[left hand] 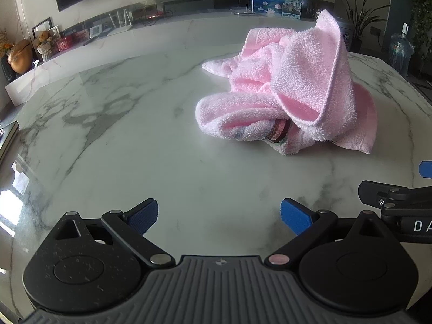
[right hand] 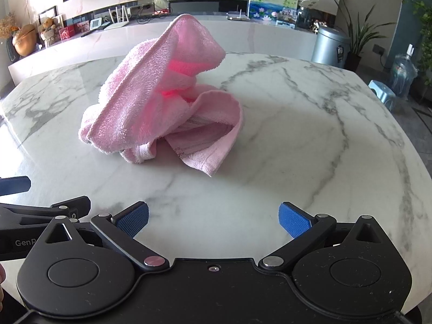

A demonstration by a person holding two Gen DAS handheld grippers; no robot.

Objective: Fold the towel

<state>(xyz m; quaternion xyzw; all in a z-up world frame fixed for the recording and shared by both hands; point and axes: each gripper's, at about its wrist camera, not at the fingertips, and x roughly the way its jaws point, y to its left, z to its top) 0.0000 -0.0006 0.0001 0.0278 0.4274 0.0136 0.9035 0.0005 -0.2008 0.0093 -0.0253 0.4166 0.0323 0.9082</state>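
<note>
A pink towel lies crumpled in a heap on the white marble table, with one corner standing up. In the left wrist view it is ahead and to the right of my left gripper, which is open and empty near the table's front. In the right wrist view the towel is ahead and to the left of my right gripper, also open and empty. Both grippers are well short of the towel. Each gripper shows at the edge of the other's view.
A low marble shelf behind the table carries framed pictures, a teddy bear and a router. A metal bin, a plant, a water bottle and a blue stool stand at the right. A book lies at the table's left edge.
</note>
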